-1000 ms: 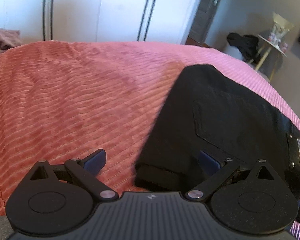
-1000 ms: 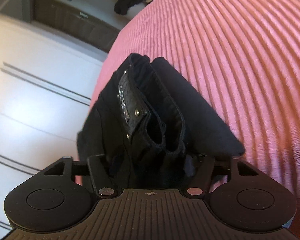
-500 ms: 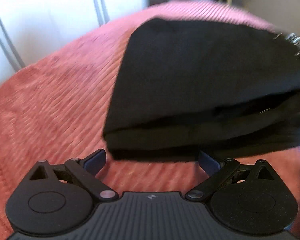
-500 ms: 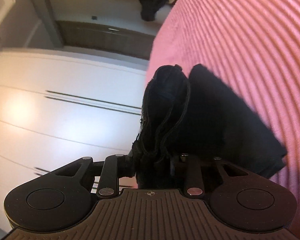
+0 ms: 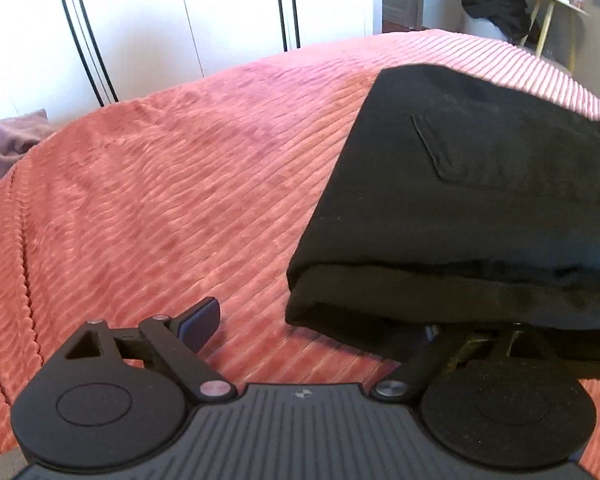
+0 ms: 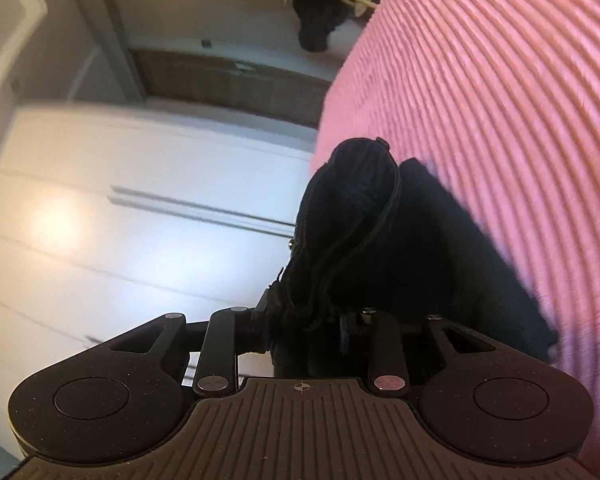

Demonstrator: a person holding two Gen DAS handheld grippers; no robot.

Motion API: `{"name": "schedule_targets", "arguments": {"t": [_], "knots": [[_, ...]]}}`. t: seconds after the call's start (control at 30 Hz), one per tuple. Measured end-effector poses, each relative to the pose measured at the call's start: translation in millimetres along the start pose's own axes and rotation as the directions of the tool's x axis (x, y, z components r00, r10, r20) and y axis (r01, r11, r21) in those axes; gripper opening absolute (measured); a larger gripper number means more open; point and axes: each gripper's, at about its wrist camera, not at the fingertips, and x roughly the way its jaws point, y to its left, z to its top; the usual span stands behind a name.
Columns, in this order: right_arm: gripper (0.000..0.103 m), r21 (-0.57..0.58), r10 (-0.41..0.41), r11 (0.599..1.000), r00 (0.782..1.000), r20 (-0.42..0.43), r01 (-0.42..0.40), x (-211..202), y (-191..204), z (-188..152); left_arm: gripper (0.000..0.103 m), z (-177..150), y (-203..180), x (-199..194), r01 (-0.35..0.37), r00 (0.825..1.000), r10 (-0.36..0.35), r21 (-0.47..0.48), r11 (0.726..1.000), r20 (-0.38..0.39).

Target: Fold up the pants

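The folded black pants point(image 5: 480, 208) are laid on the ribbed pink bedspread point(image 5: 172, 184), just ahead and to the right of the left gripper point(image 5: 320, 324). That gripper's jaws are spread wide and are closing slightly; only bedspread and the near left corner of the bundle are seen between them, and nothing is pressed. Its left finger point(image 5: 200, 322) is shown clear of the cloth, while the right finger is hidden under the bundle's lower edge.

In the right wrist view, the pants point(image 6: 364, 248) are pinched in the right gripper point(image 6: 304, 330), a thick bunch of layers being clamped between its pads. The pads themselves are covered by the fabric. The right part of the bundle is cut off in the left view, and the background is blurred in the right view.
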Motion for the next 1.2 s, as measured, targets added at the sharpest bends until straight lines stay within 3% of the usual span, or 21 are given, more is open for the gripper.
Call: {"name": "schedule_targets", "arguments": {"t": [0.07, 0.1, 0.17, 0.23, 0.3, 0.4, 0.47, 0.53, 0.67, 0.77, 0.97, 1.0, 1.07, 1.1, 1.17, 1.2], "knots": [[0.034, -0.045, -0.096, 0.995, 0.994, -0.057, 0.094, 3.8, 1.2, -1.4, 0.092, 1.6, 12.9, -3.6, 0.000, 1.000, 0.000, -0.056, 0.998, 0.010], [0.042, -0.051, -0.156, 0.987, 0.985, -0.079, 0.152, 5.4, 0.1, -2.0, 0.092, 1.8, 18.0, -6.2, 0.007, 1.000, -0.007, -0.078, 0.997, 0.000], [0.050, -0.063, -0.262, 0.964, 0.964, -0.049, 0.259, -1.7, -0.6, -1.3, 0.092, 2.4, 33.5, -11.2, 0.043, 0.999, -0.047, -0.136, 0.990, -0.024], [0.059, -0.075, -0.291, 0.953, 0.956, 0.041, 0.293, -19.1, 3.9, 2.0, 0.092, 0.7, 46.3, -21.0, 0.058, 0.998, -0.061, -0.174, 0.983, -0.016], [0.061, -0.098, -0.289, 0.947, 0.945, 0.151, 0.305, -38.3, 11.8, 6.4, 0.092, 2.3, 57.6, -28.0, 0.073, 0.997, -0.075, -0.201, 0.977, -0.002], [0.058, -0.183, -0.293, 0.923, 0.928, 0.231, 0.337, -42.6, 21.9, 5.3, 0.093, 11.5, 66.4, -36.8, 0.073, 0.995, -0.057, -0.225, 0.972, 0.077], [0.052, -0.261, -0.311, 0.890, 0.917, 0.249, 0.373, -27.5, 31.9, -0.5, 0.099, 20.2, 64.1, -43.1, 0.083, 0.985, -0.046, -0.222, 0.971, 0.167], [0.045, -0.382, -0.335, 0.826, 0.907, 0.257, 0.413, -4.4, 48.8, -10.6, 0.099, 33.1, 50.8, -34.6, 0.097, 0.974, -0.064, -0.146, 0.985, 0.217], [0.043, -0.638, -0.396, 0.562, 0.849, 0.351, 0.526, 51.3, 88.7, -33.9, 0.099, 65.2, 15.6, 1.2, 0.150, 0.975, -0.146, -0.012, 0.989, 0.170], [0.043, -0.712, -0.412, 0.426, 0.820, 0.398, 0.559, 87.8, 100.0, -38.8, 0.099, 85.7, -13.8, 22.6, 0.144, 0.970, -0.153, 0.061, 0.988, 0.188], [0.044, -0.717, -0.513, 0.336, 0.757, 0.404, 0.611, 133.2, 80.6, -23.2, 0.099, 109.1, -48.6, 74.9, 0.107, 0.968, -0.129, 0.110, 0.988, 0.215], [0.049, -0.725, -0.526, 0.320, 0.751, 0.400, 0.610, 136.3, 72.7, -22.1, 0.099, 109.6, -49.3, 83.2, 0.102, 0.968, -0.125, 0.113, 0.988, 0.217], [0.070, -0.710, -0.535, 0.301, 0.729, 0.427, 0.637, 140.4, 60.3, -20.6, 0.099, 110.1, -50.0, 98.1, 0.121, 0.965, -0.142, 0.106, 0.987, 0.219], [0.076, -0.696, -0.536, 0.336, 0.736, 0.413, 0.635, 142.0, 53.6, -14.4, 0.099, 109.3, -49.2, 104.0, 0.132, 0.966, -0.151, 0.103, 0.986, 0.210], [0.085, -0.644, -0.545, 0.459, 0.767, 0.340, 0.612, 136.3, 42.1, 5.6, 0.099, 103.9, -49.0, 116.0, 0.154, 0.962, -0.171, 0.093, 0.984, 0.211], [0.092, -0.621, -0.547, 0.495, 0.773, 0.321, 0.608, 133.9, 36.7, 12.3, 0.099, 102.0, -47.2, 120.9, 0.167, 0.959, -0.182, 0.082, 0.982, 0.216]]}}
